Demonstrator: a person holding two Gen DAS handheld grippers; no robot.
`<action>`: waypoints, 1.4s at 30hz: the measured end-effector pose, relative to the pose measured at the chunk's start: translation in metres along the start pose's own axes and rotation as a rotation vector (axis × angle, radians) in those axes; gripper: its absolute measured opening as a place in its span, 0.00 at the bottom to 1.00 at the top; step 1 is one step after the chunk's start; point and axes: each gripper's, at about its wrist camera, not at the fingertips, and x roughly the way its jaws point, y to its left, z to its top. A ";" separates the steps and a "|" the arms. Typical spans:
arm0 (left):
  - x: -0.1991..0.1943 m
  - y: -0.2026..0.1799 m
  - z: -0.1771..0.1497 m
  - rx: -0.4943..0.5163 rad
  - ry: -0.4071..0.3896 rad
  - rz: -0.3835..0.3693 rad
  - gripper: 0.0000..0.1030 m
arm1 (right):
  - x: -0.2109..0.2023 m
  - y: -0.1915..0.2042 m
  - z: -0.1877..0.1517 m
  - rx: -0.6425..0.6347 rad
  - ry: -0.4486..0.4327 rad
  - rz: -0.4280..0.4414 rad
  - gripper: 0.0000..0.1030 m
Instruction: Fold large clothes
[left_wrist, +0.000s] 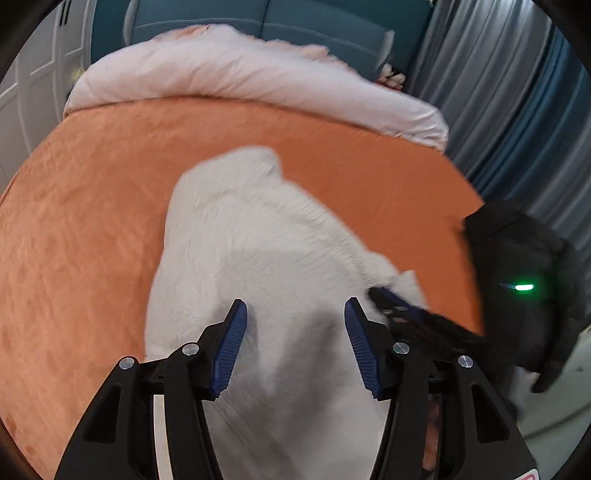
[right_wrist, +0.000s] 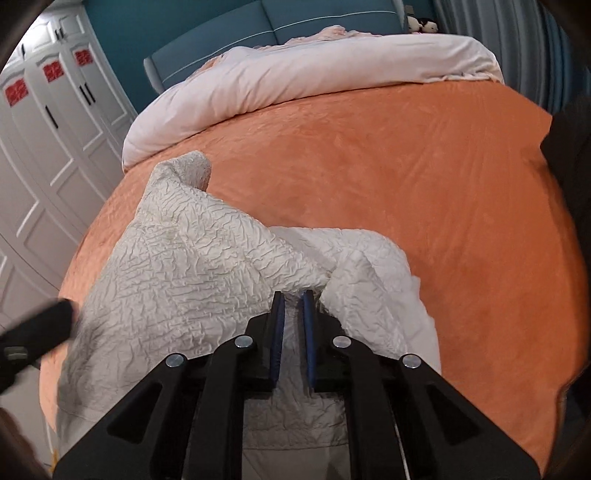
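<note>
A white crinkled garment (left_wrist: 258, 240) lies bunched on the orange bed cover (left_wrist: 92, 221), stretching away from me. My left gripper (left_wrist: 295, 306) hovers over its near part, jaws apart, with no cloth pinched between the blue pads (left_wrist: 231, 347). In the right wrist view the same garment (right_wrist: 192, 258) is lifted into a ridge. My right gripper (right_wrist: 292, 295) is shut on a fold of it, which shows between the pads. The right gripper (left_wrist: 391, 299) also appears in the left wrist view, holding the garment's right edge. The left gripper (right_wrist: 37, 332) is a dark blur at the left edge.
A pale pink duvet (right_wrist: 295, 81) is heaped at the head of the bed against a teal headboard (right_wrist: 258, 33). White wardrobe doors (right_wrist: 48, 147) stand to the left, grey-blue curtains (left_wrist: 498, 92) to the right. A black sleeve (left_wrist: 524, 258) shows a green light.
</note>
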 end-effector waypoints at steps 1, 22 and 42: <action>0.007 -0.002 -0.006 0.026 -0.022 0.028 0.53 | 0.003 -0.002 -0.001 0.005 0.002 0.013 0.07; 0.057 0.009 -0.044 0.097 -0.123 0.090 0.66 | 0.043 -0.008 -0.024 0.020 -0.061 0.056 0.04; -0.072 -0.006 -0.100 0.169 0.056 0.200 0.70 | -0.114 0.035 -0.092 0.005 0.090 -0.015 0.11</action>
